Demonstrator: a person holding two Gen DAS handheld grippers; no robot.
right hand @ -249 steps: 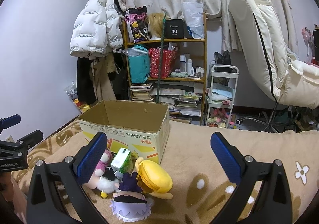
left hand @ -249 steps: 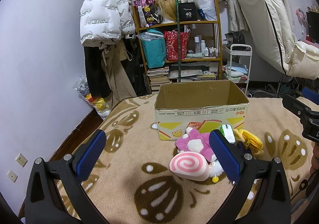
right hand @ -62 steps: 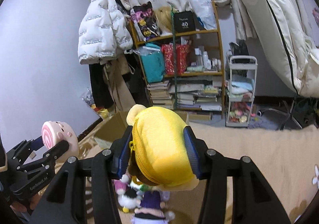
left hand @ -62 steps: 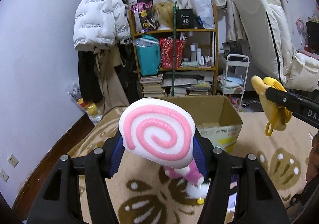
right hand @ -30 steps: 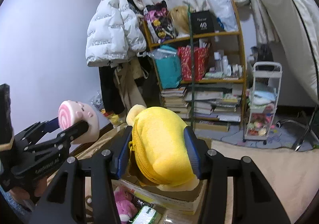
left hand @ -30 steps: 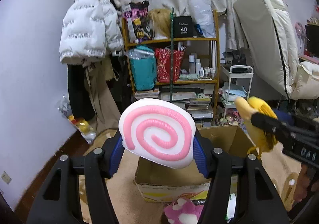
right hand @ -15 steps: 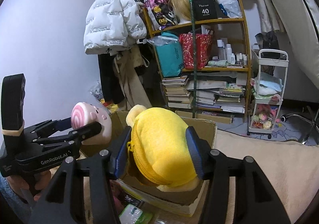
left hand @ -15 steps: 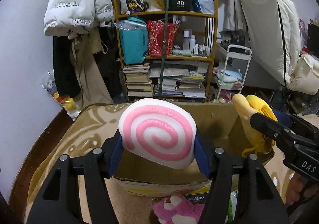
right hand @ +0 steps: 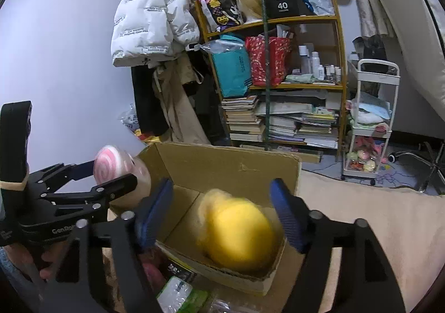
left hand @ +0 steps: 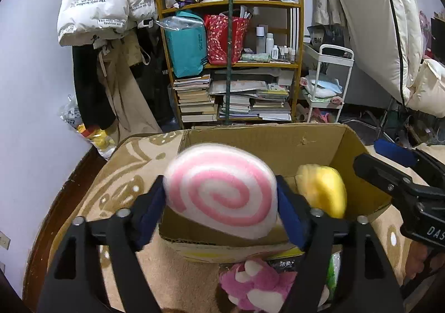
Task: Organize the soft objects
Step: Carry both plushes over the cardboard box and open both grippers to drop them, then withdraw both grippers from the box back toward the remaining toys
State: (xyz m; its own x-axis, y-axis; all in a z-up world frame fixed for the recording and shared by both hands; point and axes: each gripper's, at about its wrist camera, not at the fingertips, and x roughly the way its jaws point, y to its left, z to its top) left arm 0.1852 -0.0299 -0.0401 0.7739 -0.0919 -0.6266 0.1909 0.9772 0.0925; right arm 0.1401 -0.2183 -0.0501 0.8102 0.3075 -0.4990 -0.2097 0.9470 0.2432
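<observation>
Two toys: swirl plush (left hand: 221,194) gripped over box (left hand: 261,143); yellow plush (right hand: 239,232) inside.

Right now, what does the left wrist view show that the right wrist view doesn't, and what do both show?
Only the left wrist view shows the pink plush lying in front of the box. Only the right wrist view shows the right hand-held gripper open, with the blurred yellow plush between and below its pads. Both show the cardboard box and the swirl plush clamped in the left hand-held gripper.
</observation>
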